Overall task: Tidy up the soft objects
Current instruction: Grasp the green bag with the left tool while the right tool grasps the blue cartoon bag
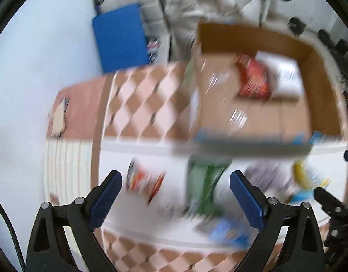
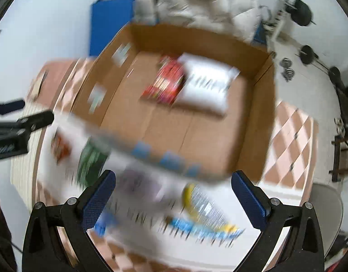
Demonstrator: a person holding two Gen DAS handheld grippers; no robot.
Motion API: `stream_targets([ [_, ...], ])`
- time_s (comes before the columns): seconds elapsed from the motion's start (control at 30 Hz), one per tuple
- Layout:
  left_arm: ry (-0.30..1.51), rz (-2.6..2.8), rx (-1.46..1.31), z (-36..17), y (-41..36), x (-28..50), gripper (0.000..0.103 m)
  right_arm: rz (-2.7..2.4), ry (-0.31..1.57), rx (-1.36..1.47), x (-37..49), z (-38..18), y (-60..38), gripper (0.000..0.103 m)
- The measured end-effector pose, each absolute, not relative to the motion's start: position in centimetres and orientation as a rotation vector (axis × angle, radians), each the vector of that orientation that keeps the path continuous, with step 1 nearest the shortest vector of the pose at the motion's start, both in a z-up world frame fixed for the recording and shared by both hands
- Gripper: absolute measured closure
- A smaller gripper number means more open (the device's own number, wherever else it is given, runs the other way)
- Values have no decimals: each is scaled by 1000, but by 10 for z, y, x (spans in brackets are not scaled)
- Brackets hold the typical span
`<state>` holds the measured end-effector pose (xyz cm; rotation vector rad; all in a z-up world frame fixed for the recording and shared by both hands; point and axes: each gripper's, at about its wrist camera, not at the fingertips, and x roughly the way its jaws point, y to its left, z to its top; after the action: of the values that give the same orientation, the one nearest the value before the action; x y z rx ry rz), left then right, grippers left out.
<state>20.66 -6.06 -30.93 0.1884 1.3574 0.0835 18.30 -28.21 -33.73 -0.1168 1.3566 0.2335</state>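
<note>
Red packet (image 2: 165, 82) touches white pack (image 2: 208, 86) inside cardboard box (image 2: 260, 117).

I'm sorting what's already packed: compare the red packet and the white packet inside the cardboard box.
The red packet is vivid red with busy printing; the white packet is mostly plain white with faint marks. The red packet looks smaller, the white packet broader. The red packet lies nearer the box's middle, the white packet toward a side wall. Both lie flat, side by side, on the cardboard box floor; blur hides finer detail.

Checkered cloth (image 1: 140, 113) under cardboard box (image 2: 260, 136) and blurred packets (image 1: 205, 188).
</note>
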Motion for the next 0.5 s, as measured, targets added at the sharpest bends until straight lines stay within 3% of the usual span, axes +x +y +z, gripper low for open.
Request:
stream_targets([
  [0.37,1579,124,73,-393,18,115,6,374,1564,-231,74,-441,-156,4],
  [0.43,1568,110,90,-399,19,117,6,374,1606,-249,72,-458,-145,13],
  [0.47,1562,103,96,-398,19,120,5,367,1635,-230,72,-468,-144,31],
  [0.5,1553,88,100,-399,18,124,5,351,1658,-209,72,-475,-146,55],
])
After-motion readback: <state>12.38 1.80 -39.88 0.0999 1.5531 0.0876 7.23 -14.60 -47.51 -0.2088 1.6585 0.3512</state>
